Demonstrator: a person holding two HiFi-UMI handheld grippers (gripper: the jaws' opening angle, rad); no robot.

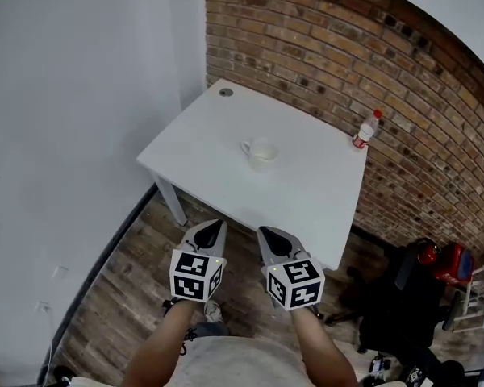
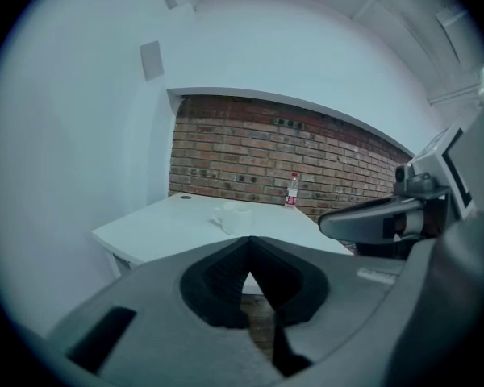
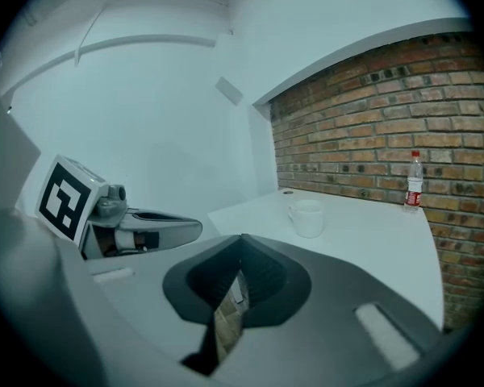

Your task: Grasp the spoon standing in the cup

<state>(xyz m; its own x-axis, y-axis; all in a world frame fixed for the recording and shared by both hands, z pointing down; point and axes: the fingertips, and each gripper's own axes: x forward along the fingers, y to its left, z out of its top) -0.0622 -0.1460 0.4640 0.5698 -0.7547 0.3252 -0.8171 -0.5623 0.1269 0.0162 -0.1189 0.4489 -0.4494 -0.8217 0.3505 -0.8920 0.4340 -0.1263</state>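
Note:
A white cup with a handle stands near the middle of the white table; I make out no spoon in it in any view. Both grippers hang over the wooden floor, short of the table's near edge and well apart from the cup. My left gripper is shut with nothing in it, and my right gripper beside it is also shut and empty. In the left gripper view the cup lies ahead beyond the closed jaws. In the right gripper view the cup sits ahead to the right of the closed jaws.
A plastic bottle with a red cap stands at the table's far right corner by the brick wall. A round grommet hole is at the far left corner. A white wall runs on the left. A black chair and red item sit right.

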